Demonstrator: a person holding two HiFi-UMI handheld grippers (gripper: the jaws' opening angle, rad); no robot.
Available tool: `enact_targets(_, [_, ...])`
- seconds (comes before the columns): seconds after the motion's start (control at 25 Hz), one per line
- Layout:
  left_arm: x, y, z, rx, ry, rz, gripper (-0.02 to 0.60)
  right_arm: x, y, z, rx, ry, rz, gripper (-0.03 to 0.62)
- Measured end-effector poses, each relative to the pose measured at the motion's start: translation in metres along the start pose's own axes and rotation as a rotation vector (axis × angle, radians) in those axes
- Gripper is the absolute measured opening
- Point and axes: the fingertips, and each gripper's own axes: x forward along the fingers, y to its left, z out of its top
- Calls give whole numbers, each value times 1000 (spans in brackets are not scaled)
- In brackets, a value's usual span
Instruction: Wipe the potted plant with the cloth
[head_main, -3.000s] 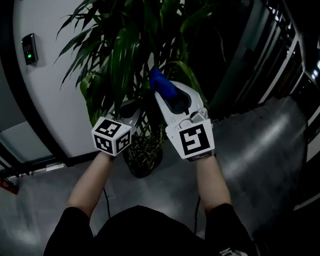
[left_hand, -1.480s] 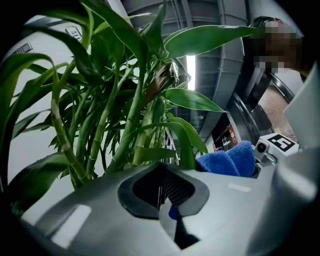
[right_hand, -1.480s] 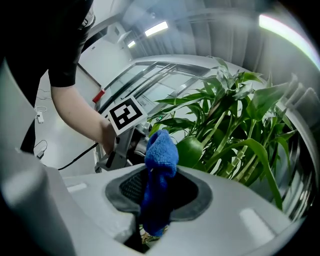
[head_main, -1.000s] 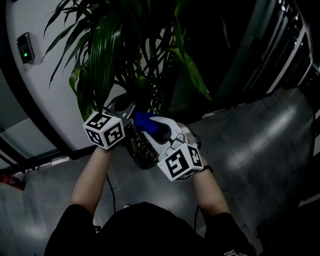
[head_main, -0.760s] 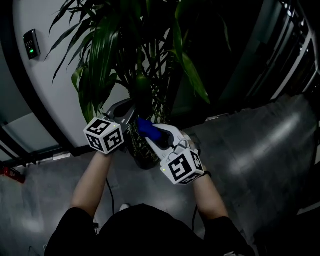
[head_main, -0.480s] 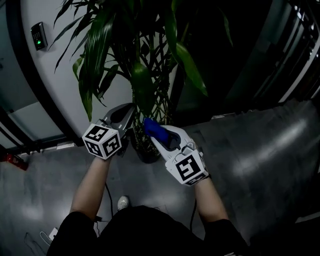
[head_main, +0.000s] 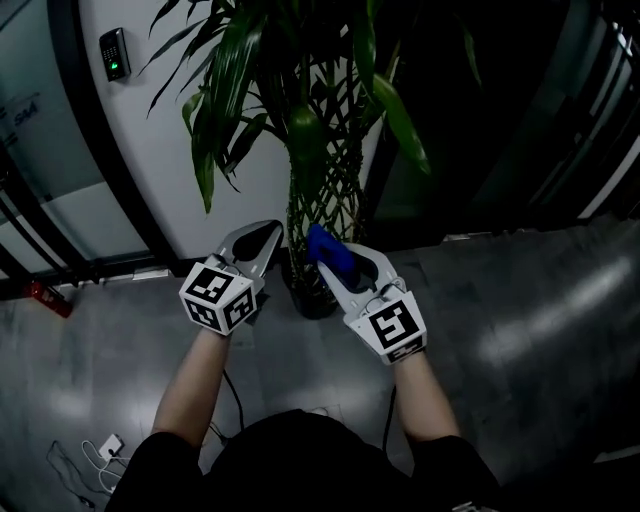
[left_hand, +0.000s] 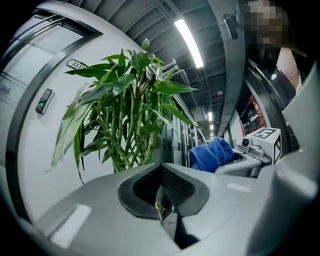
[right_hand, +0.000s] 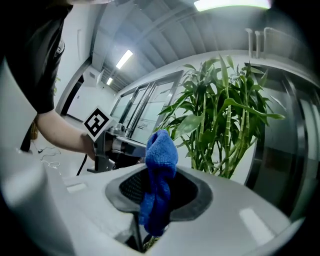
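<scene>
Your left gripper (head_main: 268, 230): fingers closed, aimed at plant (head_main: 318, 170) | your right gripper (head_main: 320, 246): alongside, fingers clamping cloth (head_main: 331, 258)

One potted plant (head_main: 318, 190), one cloth (head_main: 327, 251)

White wall (head_main: 150, 150), grey floor (head_main: 520, 330), ceiling strip light (left_hand: 189, 42)

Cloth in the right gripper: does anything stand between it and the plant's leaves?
Nothing visible does. The right gripper, shut on the cloth, faces the potted plant across open air; the left gripper sits off to the side.
</scene>
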Motion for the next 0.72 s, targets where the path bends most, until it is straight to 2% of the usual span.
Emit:
enact_targets(0.16, [-20,1,8,-15,-20,10,6,-9,5,10,64,-11,-20,112])
enact_targets(0.32, [-30,-3,12,-23,-39,-18,6,-17,4,9,85,19,-78,112])
enact_targets(0.56, [-36,-13,12,-36,-73,-38,6,-28,26,12,82,48,-80,112])
enact_targets(0.72, [-33,-24,-2,-43,-45,-65,6,-35,20,4,110,54,-87,112])
